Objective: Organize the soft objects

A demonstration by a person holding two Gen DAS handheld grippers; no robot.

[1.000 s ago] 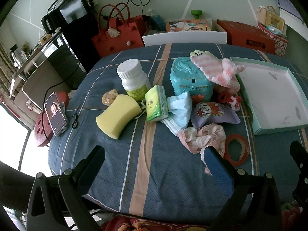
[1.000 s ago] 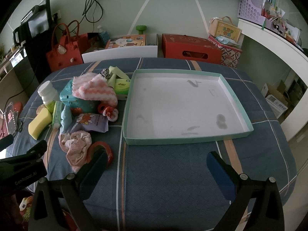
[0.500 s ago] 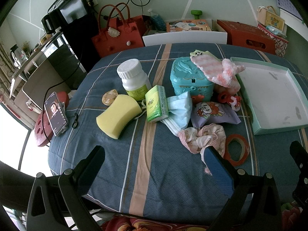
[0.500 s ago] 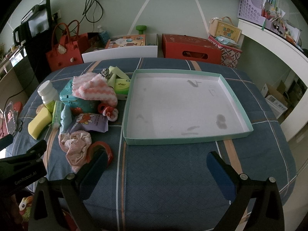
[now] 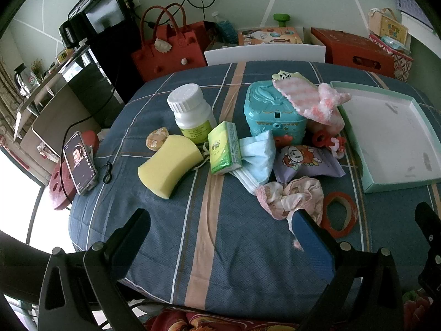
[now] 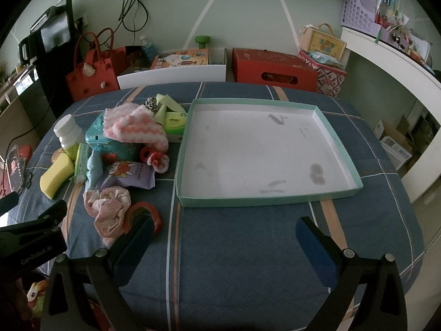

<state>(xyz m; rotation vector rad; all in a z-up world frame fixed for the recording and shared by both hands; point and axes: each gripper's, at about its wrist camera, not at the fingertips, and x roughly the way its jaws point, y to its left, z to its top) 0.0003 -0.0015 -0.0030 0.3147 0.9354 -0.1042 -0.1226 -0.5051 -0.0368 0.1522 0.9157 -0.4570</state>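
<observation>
Clutter sat heaped ahead of the left gripper (image 5: 220,237), spread wide and holding nothing, presumably poised to pick. Nearest its right finger lay the crumpled pink cloth (image 5: 292,197); the yellow sponge (image 5: 169,165) sat further ahead-left. The right gripper (image 6: 223,237), equally spread, faced the empty tray (image 6: 335,138) (likely the destination).

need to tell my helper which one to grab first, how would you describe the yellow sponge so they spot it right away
Start at the teal tray and cross the pile to its far side. There, below the white bottle and beside the green tissue pack, lies the sponge: the only plain yellow block, pinched at the waist.
</observation>
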